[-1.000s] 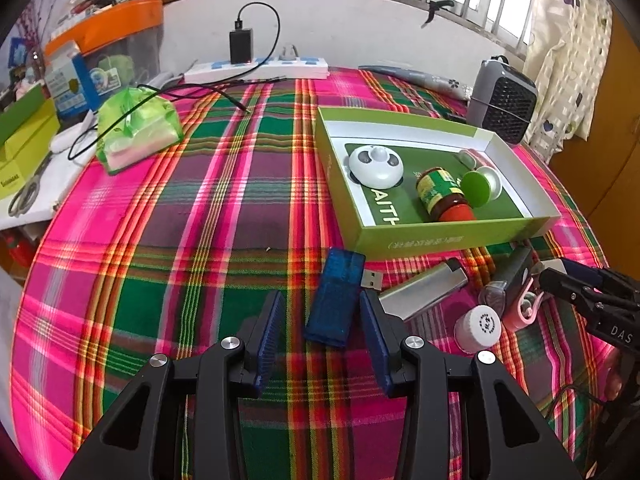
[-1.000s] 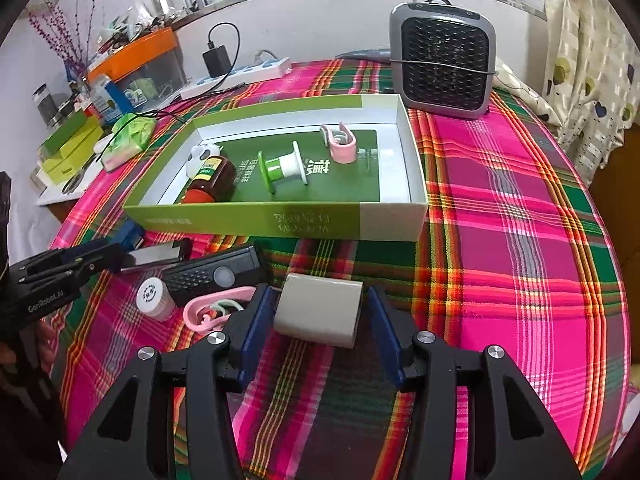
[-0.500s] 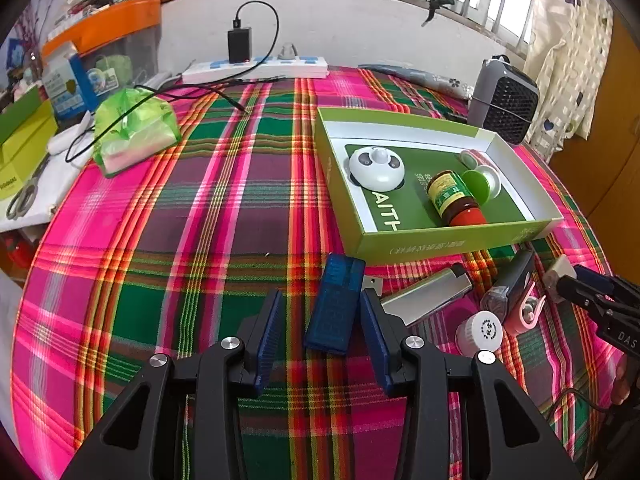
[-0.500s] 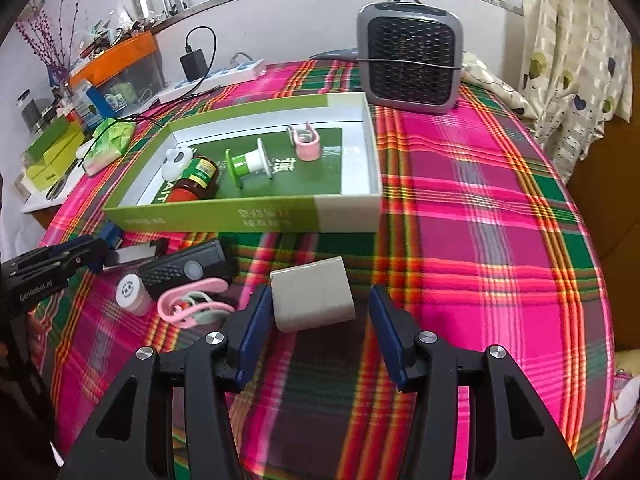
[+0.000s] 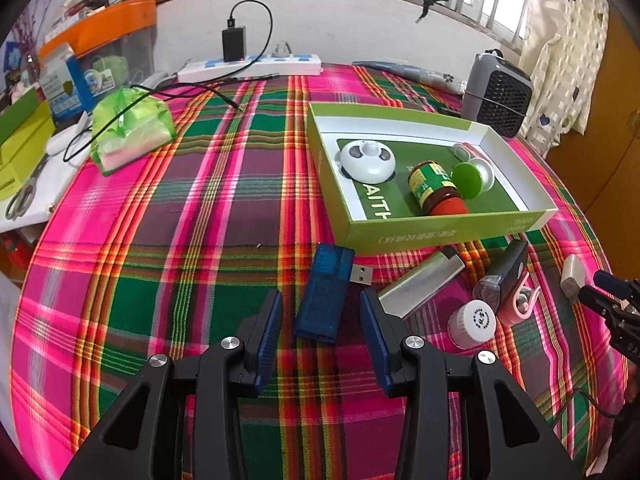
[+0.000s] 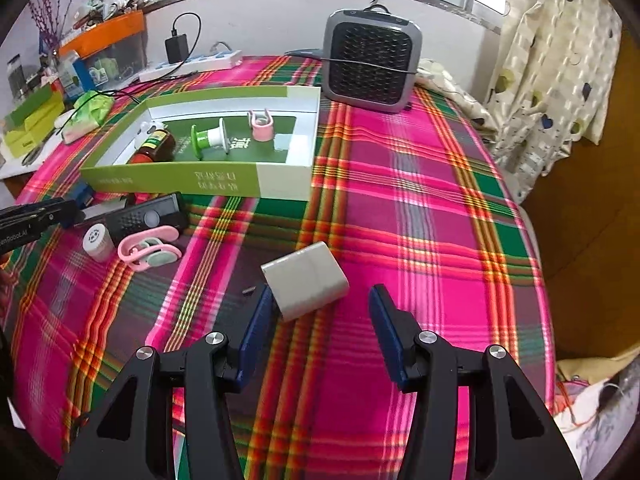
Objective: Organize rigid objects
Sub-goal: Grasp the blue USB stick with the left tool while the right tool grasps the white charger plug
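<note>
1. Left wrist view: the left gripper hangs over the plaid surface, fingers set moderately wide and clamping nothing. The blue USB stick lies on the cloth in the gap between them, clear of both pads.
2. Its long axis runs away from the camera, roughly along the fingers, with the metal plug at the far end tipped slightly right toward the silver lighter. Closing would catch it across its narrow width; a good lie for a pinch.
3. Right wrist view: the right gripper is likewise parted wide and holds nothing. The grey block sits skewed between the fingers, crowding the left pad, possibly touching it, with open cloth before the right pad.
4. The green tray lies ahead and left of the right gripper, ahead and right of the left.
5. Judgement: each hand is nearest its own item; the left is better centred, the right wants a small shift left before closing.
</note>
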`<state>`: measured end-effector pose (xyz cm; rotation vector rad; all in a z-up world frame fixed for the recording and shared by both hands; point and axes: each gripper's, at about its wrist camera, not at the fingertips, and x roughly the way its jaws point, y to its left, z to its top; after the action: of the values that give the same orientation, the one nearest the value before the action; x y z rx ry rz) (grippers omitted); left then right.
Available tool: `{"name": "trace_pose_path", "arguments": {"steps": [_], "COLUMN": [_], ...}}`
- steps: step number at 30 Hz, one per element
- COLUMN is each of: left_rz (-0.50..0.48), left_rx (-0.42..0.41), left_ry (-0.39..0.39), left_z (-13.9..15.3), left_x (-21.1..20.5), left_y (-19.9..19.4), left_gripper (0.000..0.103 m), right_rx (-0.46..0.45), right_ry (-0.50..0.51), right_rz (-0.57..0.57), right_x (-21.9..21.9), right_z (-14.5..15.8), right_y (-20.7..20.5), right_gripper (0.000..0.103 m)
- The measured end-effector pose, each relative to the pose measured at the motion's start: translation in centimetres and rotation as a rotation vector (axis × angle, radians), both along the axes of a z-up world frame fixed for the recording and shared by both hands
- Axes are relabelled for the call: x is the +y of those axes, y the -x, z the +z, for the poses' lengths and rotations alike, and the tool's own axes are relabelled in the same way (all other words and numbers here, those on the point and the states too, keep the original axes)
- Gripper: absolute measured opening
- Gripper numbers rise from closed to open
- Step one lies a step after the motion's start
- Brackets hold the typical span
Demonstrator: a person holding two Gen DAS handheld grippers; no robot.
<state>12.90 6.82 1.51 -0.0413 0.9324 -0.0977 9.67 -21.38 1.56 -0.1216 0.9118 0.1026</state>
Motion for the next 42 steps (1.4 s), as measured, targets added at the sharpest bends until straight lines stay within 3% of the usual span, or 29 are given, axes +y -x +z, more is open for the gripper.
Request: {"name": "trace_pose_path", "arguments": {"steps": [5,10,14,23,31,36,42], "left_rz": [0.000,0.010,0.006,0.013,0.008,-0.013,-0.010], "left_rx": [0.000,0.015,0.015,0.015,0.010,0.004,0.003], "left_ry": [-0.001,-0.002,0.000,0.001,-0.020,-0.083,-0.078], "left_z": [0.0,-0.4,-0.3,-0.3,-0.4,-0.5,-0.5], "left_x": [0.0,0.2,0.2,0.1,0.0,-0.7,-0.5], "left_y": [0.0,0.0,-0.1,-0.6,-1.0,-1.0,-1.1], "left_gripper": [0.039,0.039,0.039,0.039,0.039,0.039,0.038], "right_rx": [0.005,-0.003,0.017,0.019,0.016,0.009,0.000], "right_ry": [-0.165,-0.196,-0.193,-0.151,-0.112,-0.089,-0.076], "right_rz": [-0.053,-0.117,-0.154,-0.113,-0.095,-0.087,-0.081], "right_x": [-0.6,-0.1,0.5,1.8,1.7,1.9,1.9], "right_z": [0.1,0.0,-0.3,-1.0,-1.5,-1.5,-1.6], "right_y": [-0.2,-1.2,-1.7,-2.2,-1.8,-1.7,-1.6], "right_gripper": [0.051,0.052,0.052,0.052,0.052,0.052,0.052]}}
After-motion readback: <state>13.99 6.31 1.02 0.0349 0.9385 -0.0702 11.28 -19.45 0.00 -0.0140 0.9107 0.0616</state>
